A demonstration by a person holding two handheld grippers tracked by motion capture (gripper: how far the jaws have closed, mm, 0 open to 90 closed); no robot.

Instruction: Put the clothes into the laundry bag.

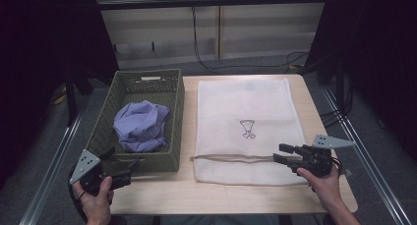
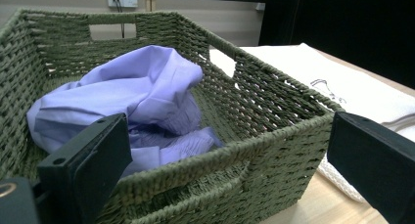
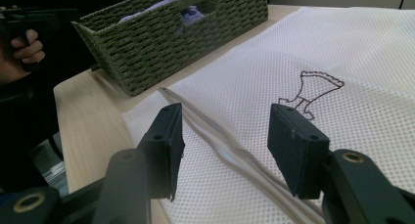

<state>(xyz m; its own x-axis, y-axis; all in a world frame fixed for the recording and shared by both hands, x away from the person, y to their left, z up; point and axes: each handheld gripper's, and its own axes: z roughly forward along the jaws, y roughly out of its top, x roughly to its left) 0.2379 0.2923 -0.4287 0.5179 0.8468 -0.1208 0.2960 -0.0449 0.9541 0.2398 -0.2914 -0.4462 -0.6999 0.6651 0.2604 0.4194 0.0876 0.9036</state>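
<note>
A green woven basket (image 1: 147,162) stands at the table's left with a crumpled lilac garment (image 1: 141,124) inside. A white mesh bag (image 1: 236,102) with a small black printed figure (image 1: 248,128) lies flat to its right. My left gripper (image 1: 125,157) is open at the basket's near wall; its jaws (image 2: 225,136) stand wide, framing the basket (image 2: 274,150) and the garment (image 2: 142,87). My right gripper (image 1: 278,153) is open just above the bag's near right part. Its jaws (image 3: 225,116) straddle the bag's grey zipper seam (image 3: 220,141) without touching it.
The wooden table (image 1: 162,195) has a bare strip along its near edge. Dark curtains hang on both sides and cables (image 1: 196,33) run down the back wall. In the right gripper view a hand (image 3: 24,43) holding the other gripper shows beyond the basket (image 3: 161,43).
</note>
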